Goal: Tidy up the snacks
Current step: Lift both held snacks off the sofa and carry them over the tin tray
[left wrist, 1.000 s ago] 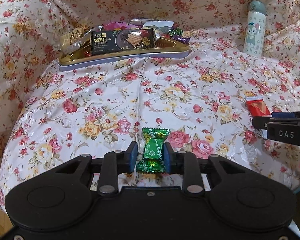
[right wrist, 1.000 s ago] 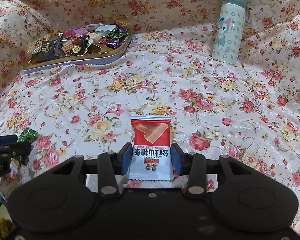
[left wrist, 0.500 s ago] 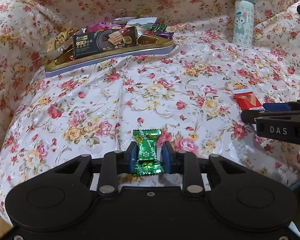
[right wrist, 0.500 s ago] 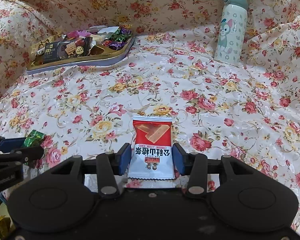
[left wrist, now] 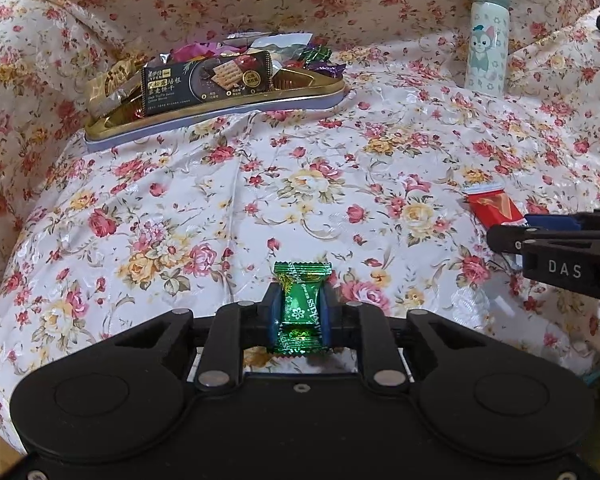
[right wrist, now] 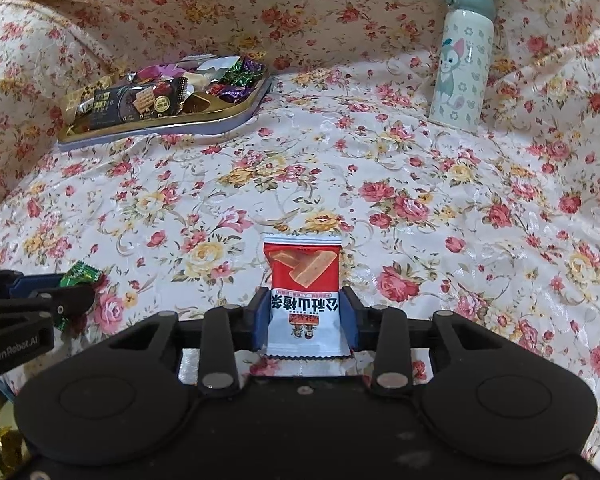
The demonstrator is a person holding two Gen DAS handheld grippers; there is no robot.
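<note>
My left gripper [left wrist: 300, 314] is shut on a green foil candy [left wrist: 301, 308], held just above the flowered cloth. My right gripper [right wrist: 305, 316] is shut on a red and white snack packet [right wrist: 303, 292]. Each gripper shows in the other's view: the right one with the red packet [left wrist: 494, 210] at the right edge, the left one with the green candy [right wrist: 80, 276] at the left edge. A gold tin tray [left wrist: 220, 110] at the far left holds a dark biscuit box [left wrist: 208, 80] and several wrapped sweets; it also shows in the right wrist view [right wrist: 160, 124].
A pale bottle with a cartoon cat [left wrist: 486, 40] stands at the far right, also in the right wrist view [right wrist: 460, 60]. The flowered cloth [left wrist: 300, 184] covers the surface and rises as a wall behind the tray and bottle.
Both grippers have lifted slightly and drawn back with their snacks; the left jaws have closed tighter on the green candy. Tray and bottle have not moved.
</note>
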